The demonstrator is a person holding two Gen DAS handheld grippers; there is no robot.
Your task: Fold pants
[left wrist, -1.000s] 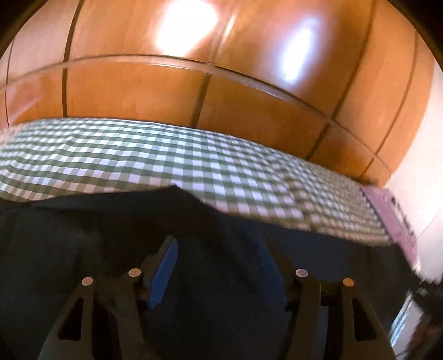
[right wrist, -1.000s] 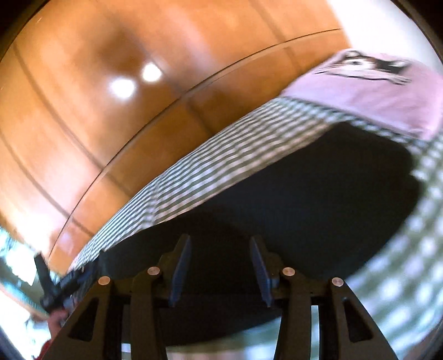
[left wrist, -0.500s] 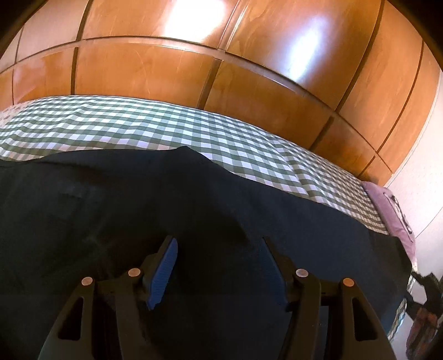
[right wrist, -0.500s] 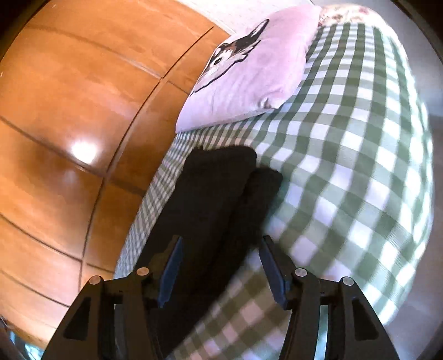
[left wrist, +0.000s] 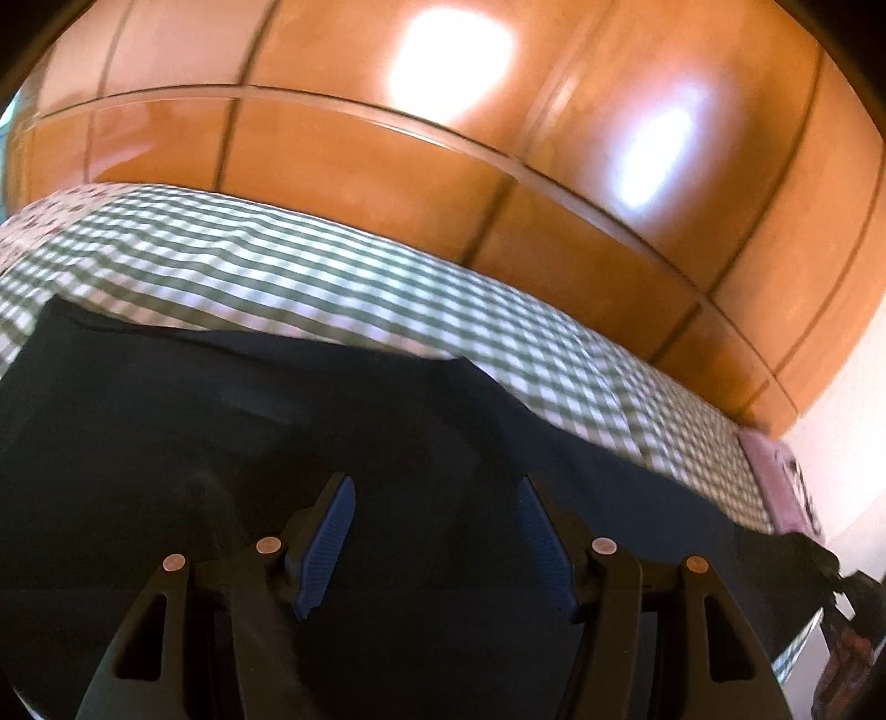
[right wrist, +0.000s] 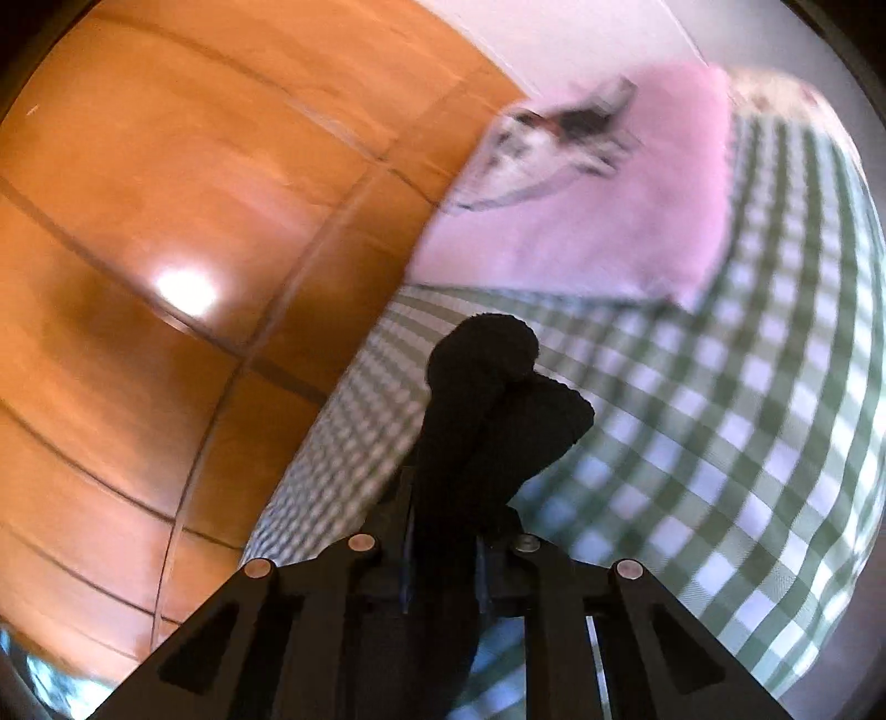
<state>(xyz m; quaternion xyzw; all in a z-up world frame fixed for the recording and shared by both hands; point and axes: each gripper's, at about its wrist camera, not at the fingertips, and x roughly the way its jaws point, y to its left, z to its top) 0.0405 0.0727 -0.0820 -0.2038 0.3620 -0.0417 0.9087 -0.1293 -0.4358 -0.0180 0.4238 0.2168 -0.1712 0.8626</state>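
— Gripping anything, the right tool?
— Yes, clamped on the bunched dark pants above the checked bed, near a pink pillow.
— And the left tool?
— Fingers apart over the pants spread on the bed.

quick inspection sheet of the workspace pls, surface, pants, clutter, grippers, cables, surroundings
surface: bed with green checked sheet, blurred in both views
job's things: dark pants spread on the sheet under the left gripper; leg ends bunched in the right gripper
clutter: pink pillow with an animal print at the head of the bed
grippers: left gripper open above the pants, gripping nothing; right gripper shut on the pants
cables: nothing seen
surroundings: glossy wooden panels behind the bed, pale wall past the pillow
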